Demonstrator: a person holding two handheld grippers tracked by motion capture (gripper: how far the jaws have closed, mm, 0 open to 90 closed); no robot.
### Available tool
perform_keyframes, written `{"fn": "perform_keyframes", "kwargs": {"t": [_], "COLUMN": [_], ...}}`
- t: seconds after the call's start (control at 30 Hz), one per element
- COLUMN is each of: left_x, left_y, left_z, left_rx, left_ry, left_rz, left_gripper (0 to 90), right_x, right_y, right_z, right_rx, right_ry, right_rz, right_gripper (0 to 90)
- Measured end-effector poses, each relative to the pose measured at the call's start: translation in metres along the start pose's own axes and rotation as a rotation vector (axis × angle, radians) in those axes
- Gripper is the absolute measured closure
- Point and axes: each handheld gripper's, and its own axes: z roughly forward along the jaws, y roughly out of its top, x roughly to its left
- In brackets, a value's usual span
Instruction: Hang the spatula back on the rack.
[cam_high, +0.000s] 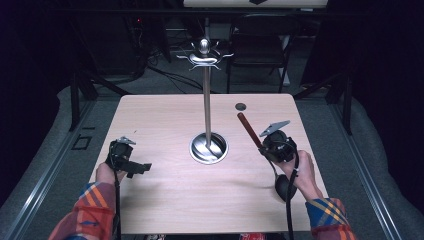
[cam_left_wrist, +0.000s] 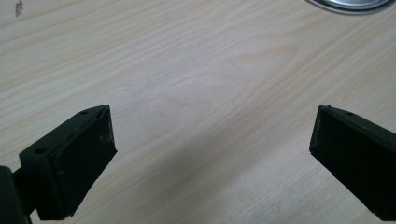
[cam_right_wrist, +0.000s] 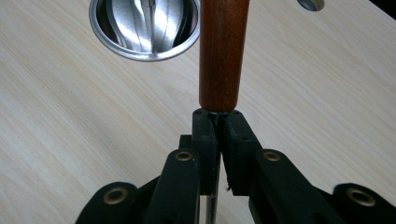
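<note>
The right gripper (cam_right_wrist: 218, 122) was clamped tight on the thin metal shank of a utensil (cam_high: 248, 130), its two jaws pressed together just below the reddish-brown wooden handle (cam_right_wrist: 222, 51). In the high view that handle slanted up and away from the gripper toward the far side of the wooden table (cam_high: 165, 195), while the darker rounded end of the utensil hung below the right hand (cam_high: 300, 172), above the near right part of the tabletop. The left gripper (cam_left_wrist: 212, 140) was held low over the near left of the table with its jaws spread wide and nothing between them. A metal stand (cam_high: 207, 100) with hooks at its top stood on a round base in the middle of the table, between the two grippers.
</note>
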Motion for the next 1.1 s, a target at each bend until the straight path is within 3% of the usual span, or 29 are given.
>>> {"fn": "perform_keyframes", "kwargs": {"t": [0.5, 1.1], "left_x": [-0.001, -0.002], "left_y": [0.001, 0.002], "left_z": [0.003, 0.004], "left_rx": [0.015, 0.031], "left_ry": [-0.001, 0.006], "left_rz": [0.012, 0.023], "left_gripper": [0.0, 0.0], "right_x": [0.001, 0.006], "right_y": [0.010, 0.020], "right_z": [-0.014, -0.034], "right_rx": [-0.063, -0.129], "right_ry": [-0.006, -0.002], "right_rz": [0.011, -0.011], "right_gripper": [84.9, 84.7]}}
